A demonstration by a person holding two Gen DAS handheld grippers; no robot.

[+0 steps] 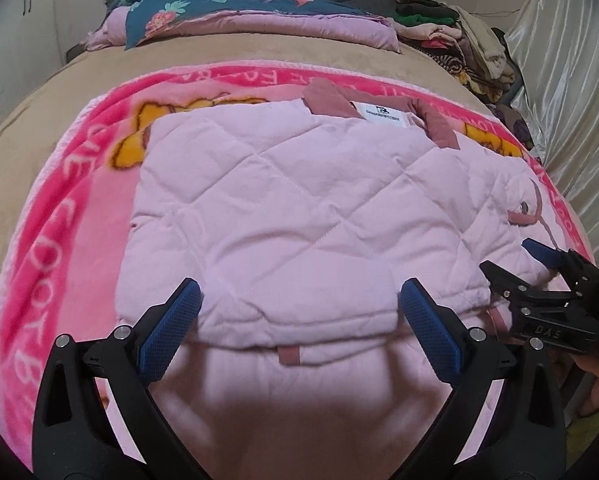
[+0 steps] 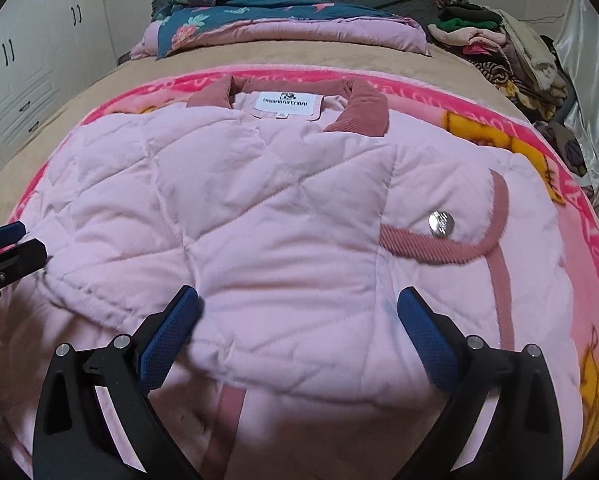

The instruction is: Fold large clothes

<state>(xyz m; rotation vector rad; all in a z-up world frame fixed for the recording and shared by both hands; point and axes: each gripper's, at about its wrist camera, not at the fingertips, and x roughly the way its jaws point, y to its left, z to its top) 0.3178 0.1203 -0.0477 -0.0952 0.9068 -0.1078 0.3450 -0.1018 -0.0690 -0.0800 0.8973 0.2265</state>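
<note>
The pink quilted jacket (image 2: pixel 259 208) is lying on the pink fleece blanket (image 1: pixel 59 240) — sides apparently folded in, bottom half still waiting. The left gripper (image 1: pixel 299 320) and right gripper (image 2: pixel 297 320) are hovering over the hem, fingers spread, holding nothing.

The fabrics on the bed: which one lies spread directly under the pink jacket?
The bright pink cartoon blanket, with white letters on its border. The floral quilt and the clothes pile lie farther back.

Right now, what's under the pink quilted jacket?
The pink quilted jacket lies on a pink cartoon fleece blanket, spread over a tan bedcover. The blanket's middle is hidden beneath the jacket.
</note>
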